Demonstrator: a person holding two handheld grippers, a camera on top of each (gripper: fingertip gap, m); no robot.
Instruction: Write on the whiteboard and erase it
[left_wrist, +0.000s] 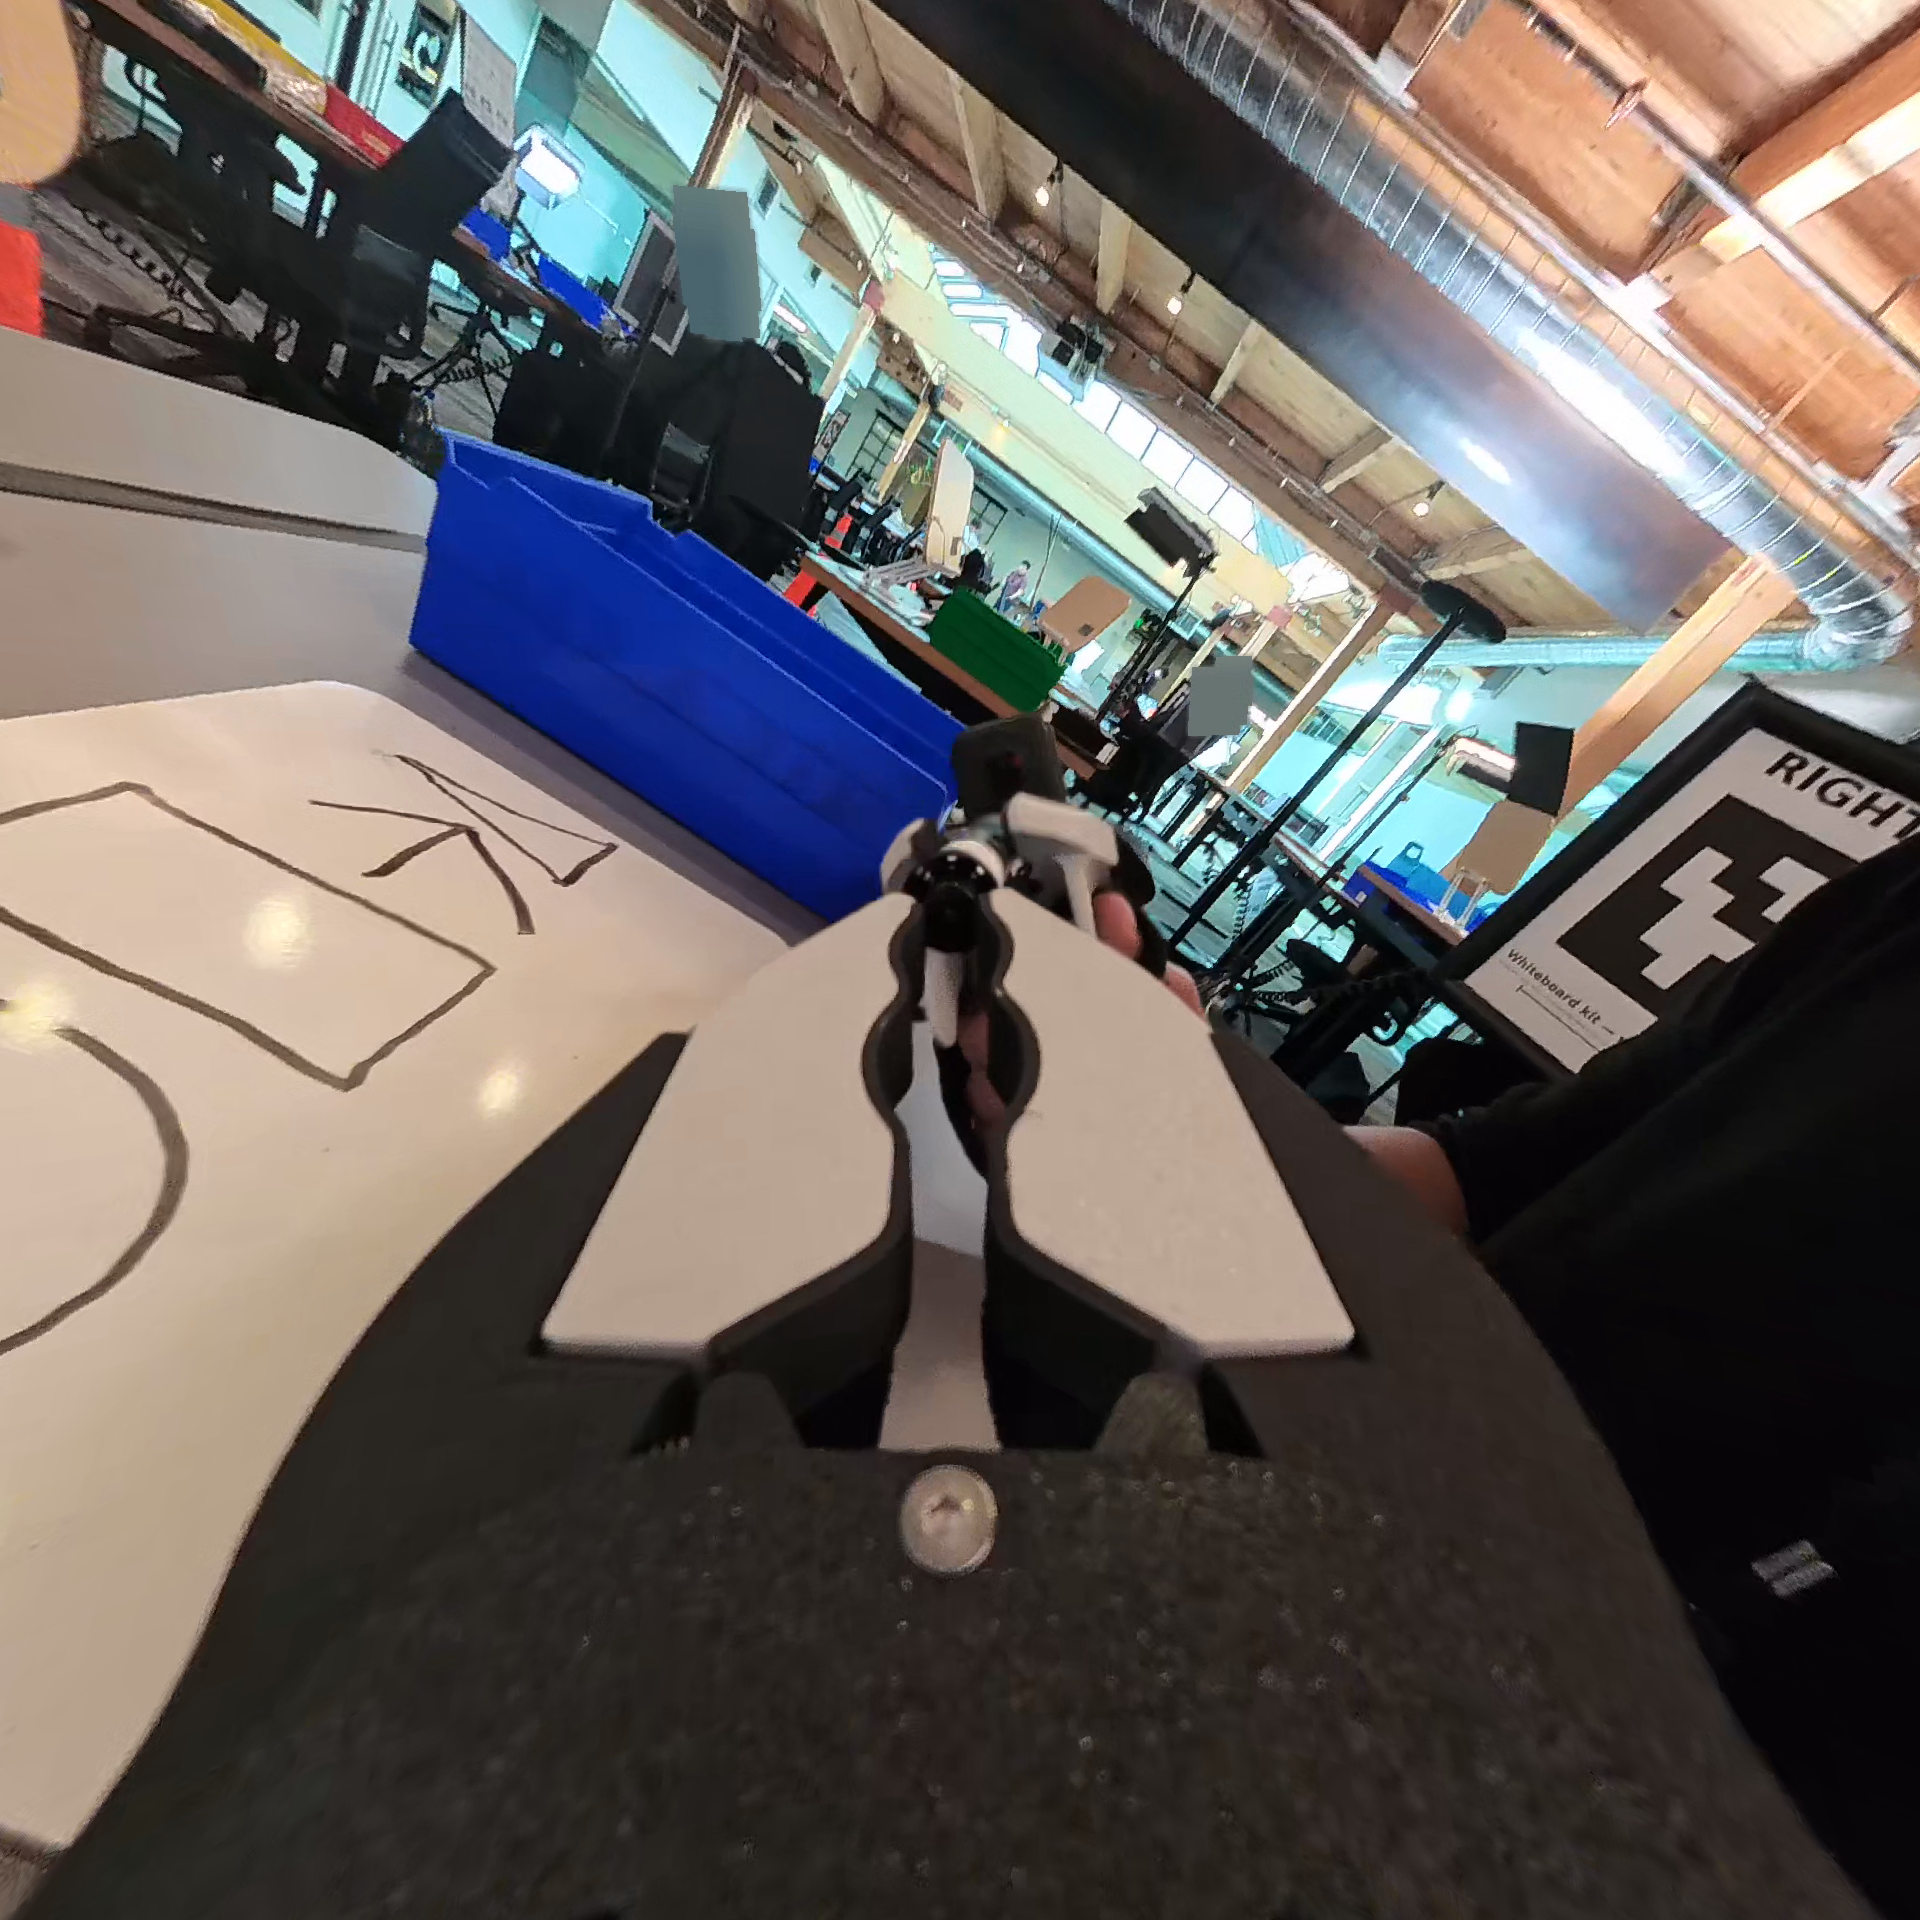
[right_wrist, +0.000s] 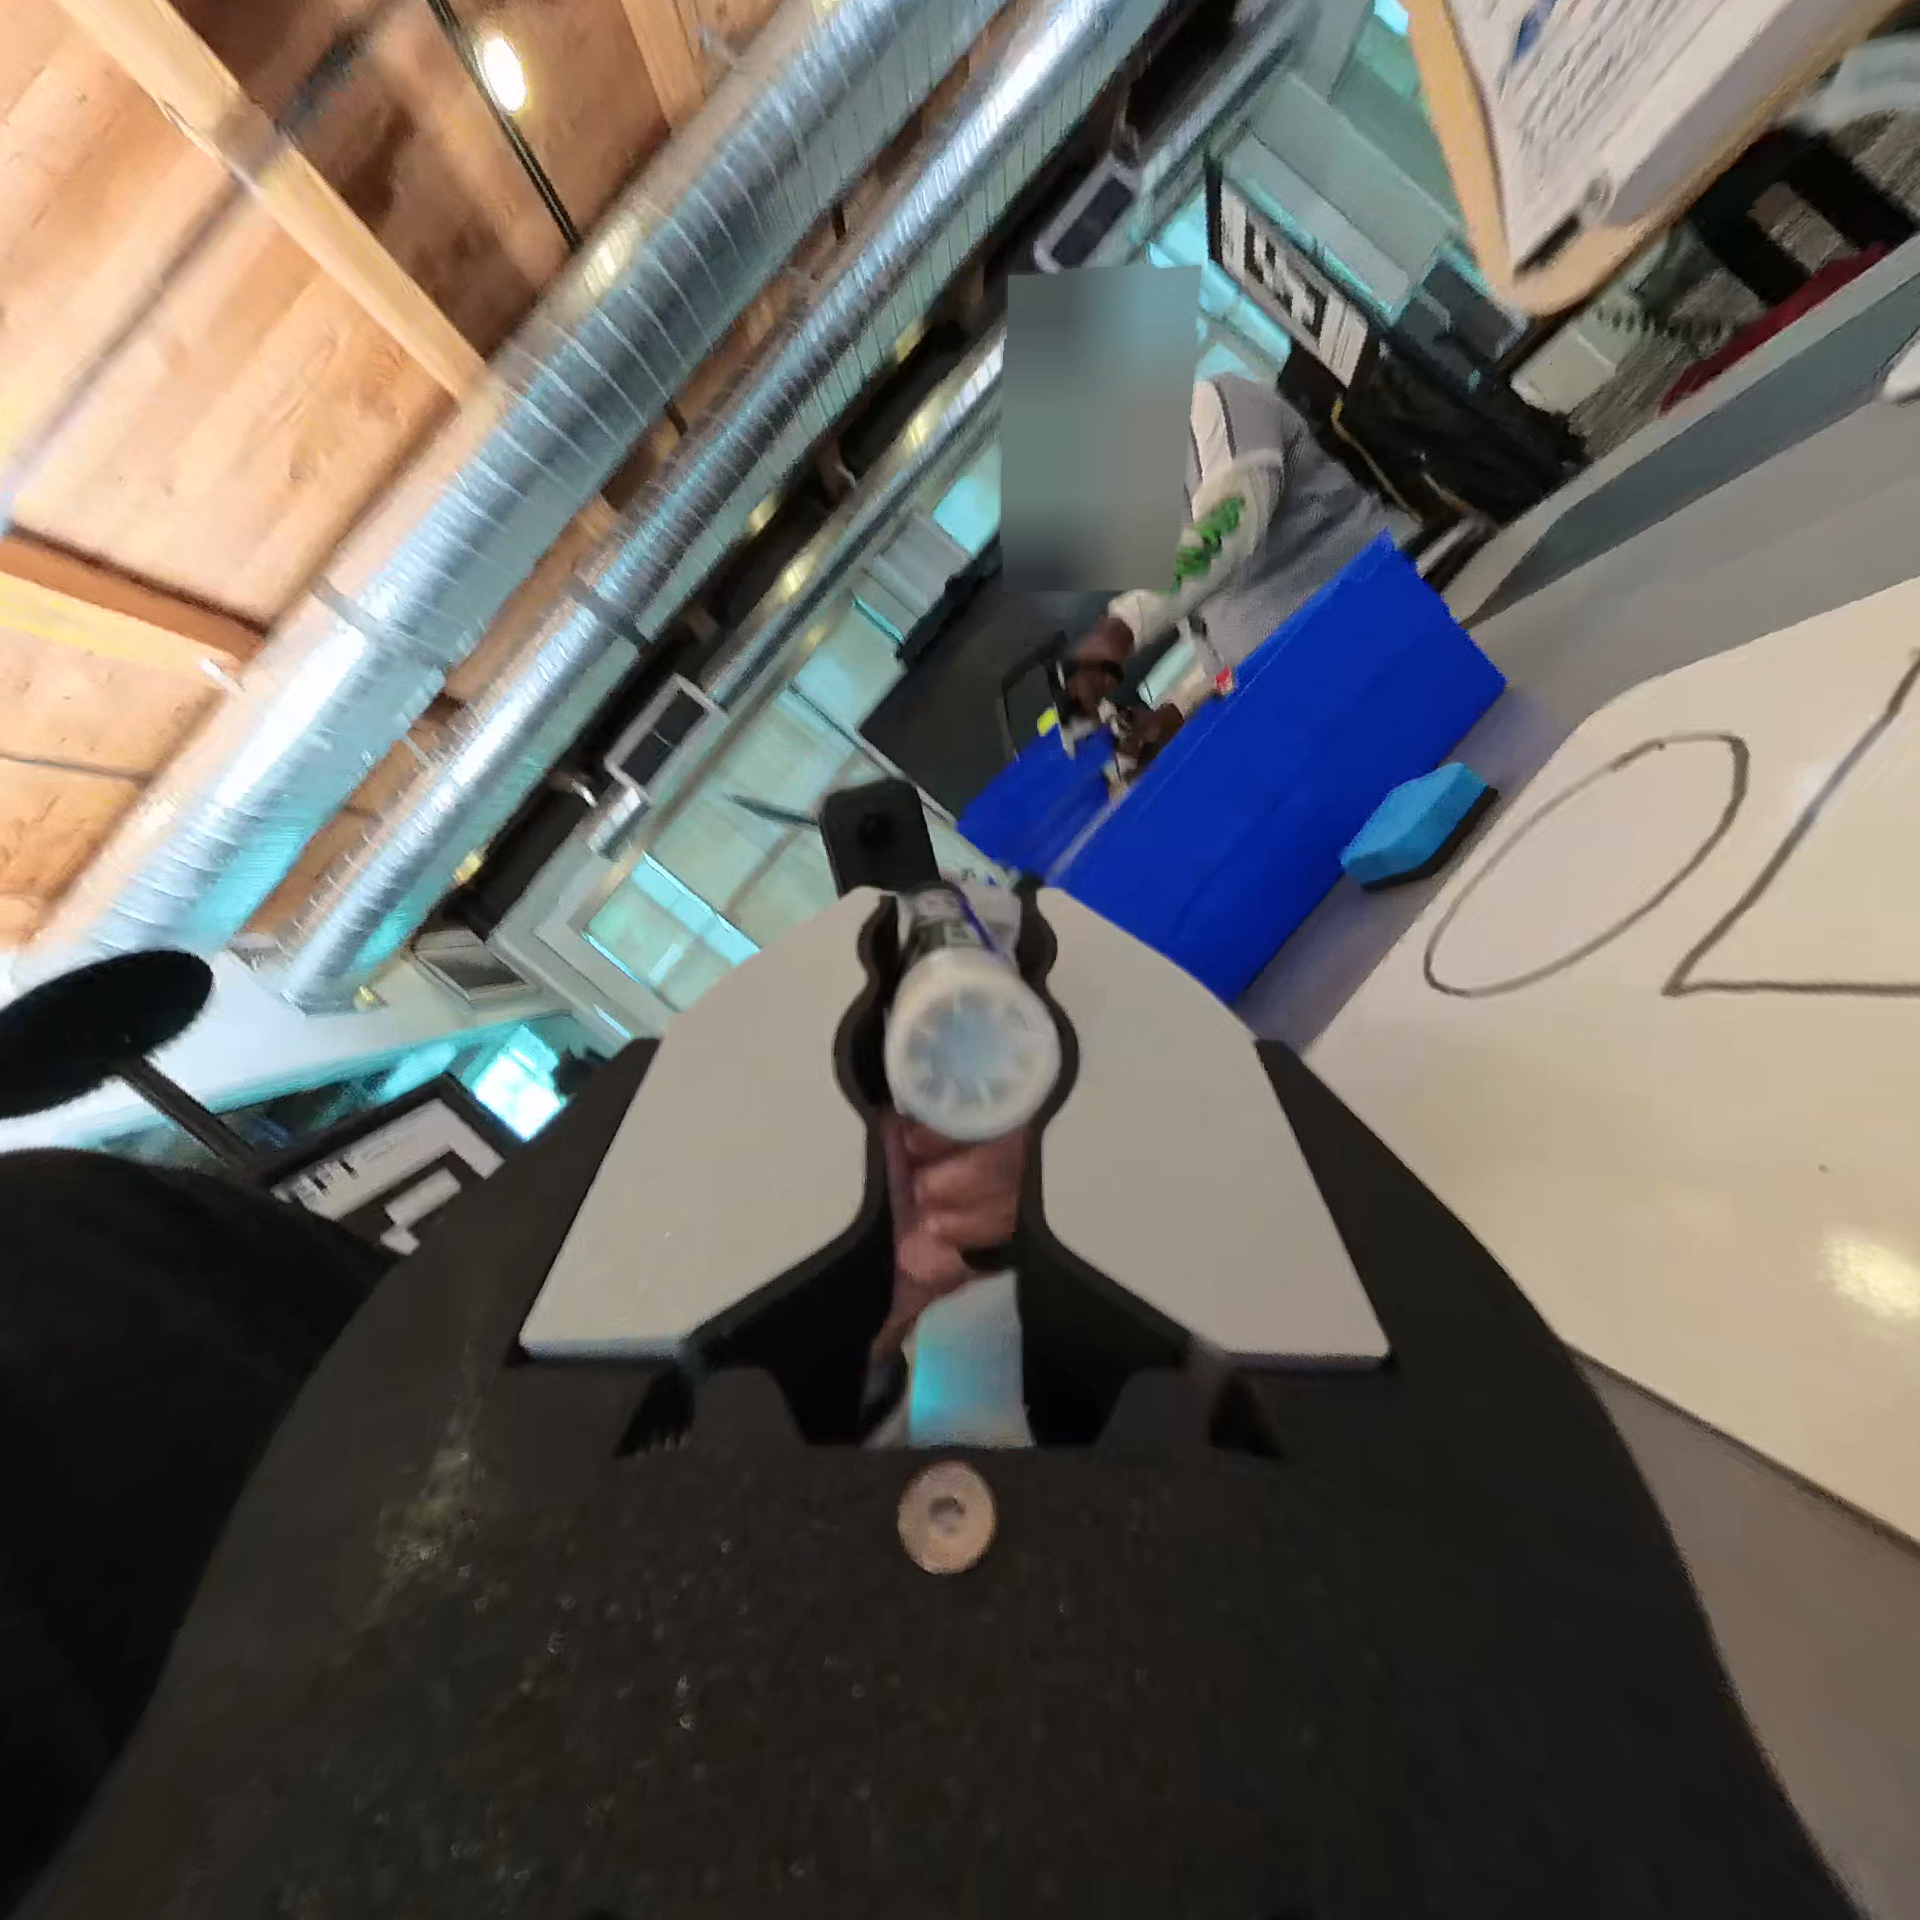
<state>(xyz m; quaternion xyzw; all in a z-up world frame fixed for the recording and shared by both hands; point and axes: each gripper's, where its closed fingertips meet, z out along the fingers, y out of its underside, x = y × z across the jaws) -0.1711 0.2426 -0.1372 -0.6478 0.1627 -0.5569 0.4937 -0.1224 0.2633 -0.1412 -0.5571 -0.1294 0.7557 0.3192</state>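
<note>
The whiteboard (left_wrist: 343, 1226) lies flat on a grey table with a black rectangle, triangle and circle drawn on it; it also shows in the right wrist view (right_wrist: 1621, 1164). My right gripper (right_wrist: 961, 920) is shut on a white marker (right_wrist: 971, 1049), whose back end faces the camera. My left gripper (left_wrist: 945, 920) faces the right one, and its tips are shut on the marker's black cap end (left_wrist: 948, 899). Both grippers hang in the air beside the board. A blue eraser (right_wrist: 1418, 826) lies on the table by the board's far edge.
A blue plastic bin (left_wrist: 675, 675) stands on the table just beyond the board, also in the right wrist view (right_wrist: 1257, 831). A framed black-and-white tag sign (left_wrist: 1704, 894) stands at the right. A person (right_wrist: 1247, 499) works behind the bin. My dark sleeve (left_wrist: 1714, 1247) is close.
</note>
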